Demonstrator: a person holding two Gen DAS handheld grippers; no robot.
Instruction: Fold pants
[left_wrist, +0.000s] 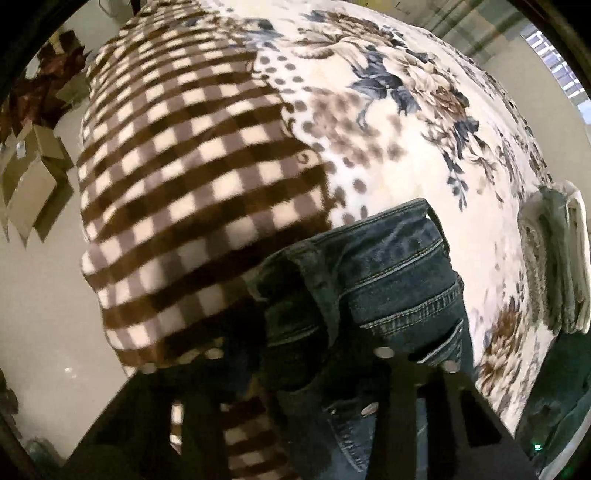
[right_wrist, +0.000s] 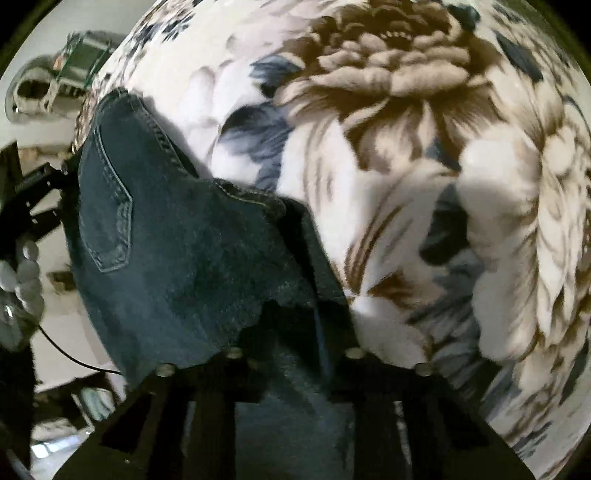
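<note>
Dark denim pants (left_wrist: 391, 273) are seen bunched between the fingers of the left gripper (left_wrist: 299, 363), waistband and belt loop lifted above a checked-and-floral blanket (left_wrist: 207, 155). The jaws are spread only as far as the gathered cloth, which is pinched between them. In the right wrist view, the pants (right_wrist: 177, 243) are draped across the right gripper (right_wrist: 291, 360), whose jaws are closed on a frayed hem, a back pocket turned leftward. Both grippers are angled down toward the blanket (right_wrist: 424, 166). Folded laundry (left_wrist: 557, 258) is seen at the blanket's edge. No legible writing is seen.
</note>
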